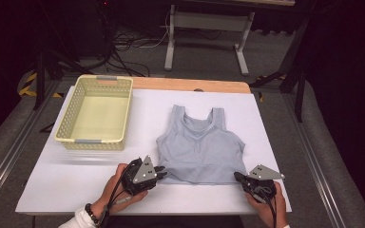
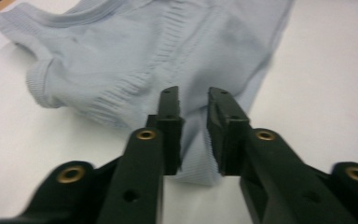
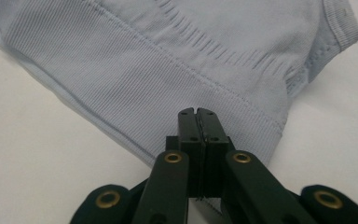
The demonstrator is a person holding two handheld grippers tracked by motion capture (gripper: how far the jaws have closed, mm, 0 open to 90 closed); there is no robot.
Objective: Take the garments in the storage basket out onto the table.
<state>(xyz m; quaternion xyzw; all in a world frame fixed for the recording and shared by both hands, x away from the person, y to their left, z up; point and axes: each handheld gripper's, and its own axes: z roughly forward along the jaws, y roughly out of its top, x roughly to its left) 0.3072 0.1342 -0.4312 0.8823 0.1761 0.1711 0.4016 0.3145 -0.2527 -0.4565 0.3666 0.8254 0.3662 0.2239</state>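
Nearest, at 5 o'clock: right gripper [image 1: 238, 176], jaws pressed together on hem of tank top [image 1: 201, 147]. At 7 o'clock: left gripper [image 1: 161, 171], jaws slightly apart astride hem corner. Centre of table [image 1: 52, 175]: top flat, long axis 6-to-12, straps toward 12. At 10 o'clock: basket [image 1: 90, 141].

Lit evenly from overhead on the white table [image 1: 52, 175]; dark, murky surroundings beyond. Soft, faint shadows under the basket [image 1: 95, 114]. Motion blur in left gripper view; near jaws slightly soft in both gripper views.
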